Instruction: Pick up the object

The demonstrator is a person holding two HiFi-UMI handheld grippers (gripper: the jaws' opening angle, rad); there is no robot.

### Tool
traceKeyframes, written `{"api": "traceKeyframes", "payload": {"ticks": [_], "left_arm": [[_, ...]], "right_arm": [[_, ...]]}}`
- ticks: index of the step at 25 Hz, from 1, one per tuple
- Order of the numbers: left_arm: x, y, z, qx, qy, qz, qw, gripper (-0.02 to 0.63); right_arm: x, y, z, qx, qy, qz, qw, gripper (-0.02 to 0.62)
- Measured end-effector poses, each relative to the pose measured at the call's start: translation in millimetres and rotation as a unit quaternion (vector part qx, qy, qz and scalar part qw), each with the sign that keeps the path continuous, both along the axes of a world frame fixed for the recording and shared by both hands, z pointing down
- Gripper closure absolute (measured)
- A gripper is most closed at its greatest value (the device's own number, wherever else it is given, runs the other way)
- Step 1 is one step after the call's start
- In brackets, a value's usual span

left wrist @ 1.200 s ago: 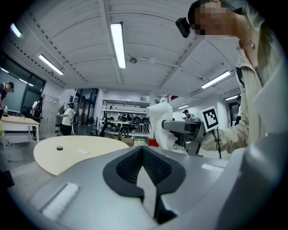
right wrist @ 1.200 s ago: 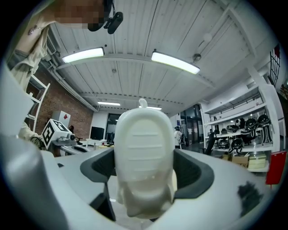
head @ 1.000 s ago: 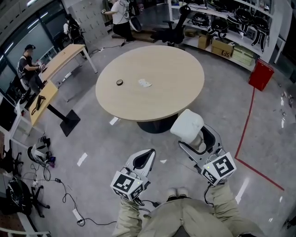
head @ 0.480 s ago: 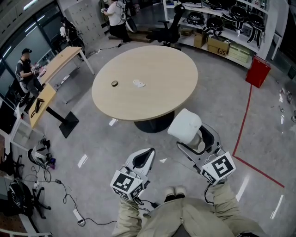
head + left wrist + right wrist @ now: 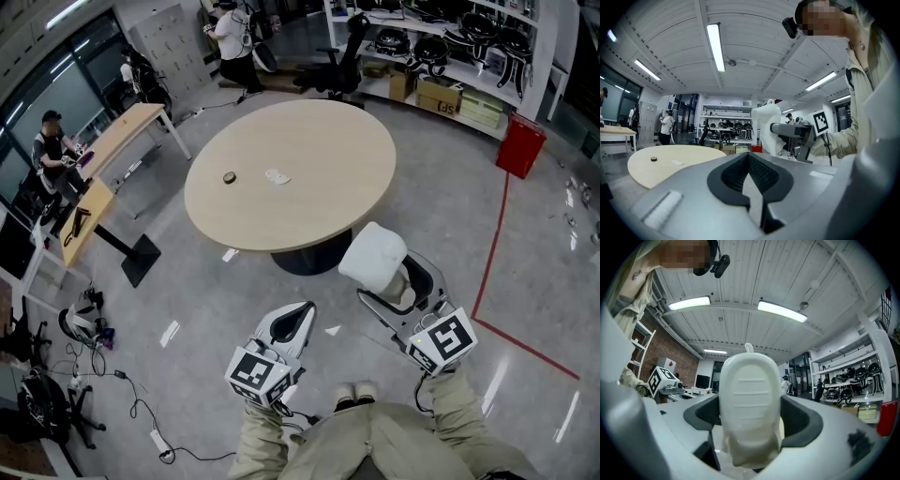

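- white lump (image 5: 375, 255) in the right gripper (image 5: 401, 286), same as a second ago?
- yes, its jaws pinch it from both sides, out over the floor (image 5: 187, 281). the left gripper (image 5: 295, 319) has its jaws pressed together on nothing.
- so what changed?
- only the view. the round table (image 5: 319, 206), with its dark ring (image 5: 229, 177) and white scrap (image 5: 277, 176), slid slightly left. i'd judge the pick-up done, unless the table's bits are meant.
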State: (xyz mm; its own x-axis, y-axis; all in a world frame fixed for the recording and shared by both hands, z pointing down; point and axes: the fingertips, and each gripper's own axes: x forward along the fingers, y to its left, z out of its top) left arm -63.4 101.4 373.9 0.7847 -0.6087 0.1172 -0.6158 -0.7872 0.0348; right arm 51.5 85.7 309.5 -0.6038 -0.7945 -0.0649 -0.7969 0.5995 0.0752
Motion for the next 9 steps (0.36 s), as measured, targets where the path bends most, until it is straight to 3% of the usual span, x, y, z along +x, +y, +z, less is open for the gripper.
{"api": "traceKeyframes", "payload": {"ticks": [9], "left_arm": [[12, 0, -6, 0.004, -0.001, 0.003, 1.0000, 0.600]], "right_arm": [[13, 1, -7, 0.007, -0.003, 0.003, 1.000, 0.181]]}}
